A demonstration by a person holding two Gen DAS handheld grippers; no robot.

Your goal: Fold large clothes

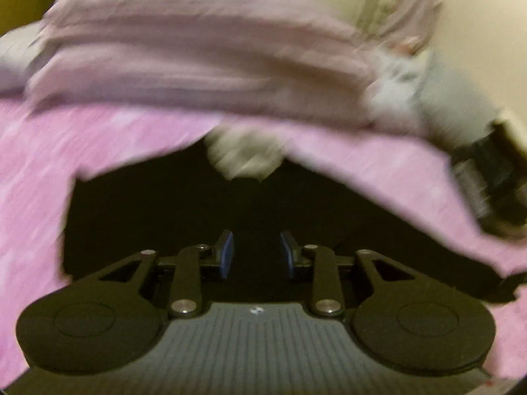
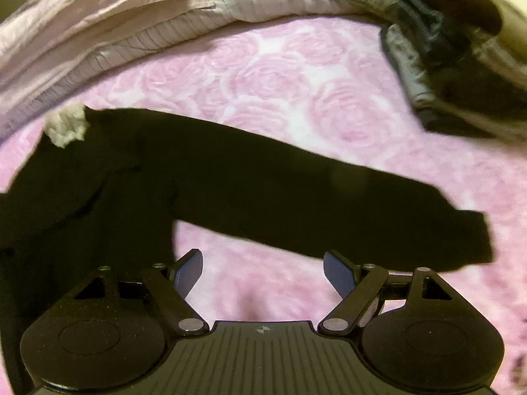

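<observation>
Long-sleeved black garment (image 2: 197, 177) lies spread on the pink rose-patterned bedspread (image 2: 280, 75), one sleeve outstretched; folding appears barely begun. Left gripper (image 1: 257, 251), fingers slightly apart, and right gripper (image 2: 263, 273), fingers wide apart, hold nothing.

The garment (image 2: 230, 177) is plain black, with a cream tuft (image 2: 67, 125) at its neck. The blanket (image 2: 280, 75) beneath is pink — patterned with pale roses. Behind lies pale pink bedding (image 2: 82, 16) with thin stripes. Both tongs carry blue pads (image 2: 339, 273) — on black arms.
</observation>
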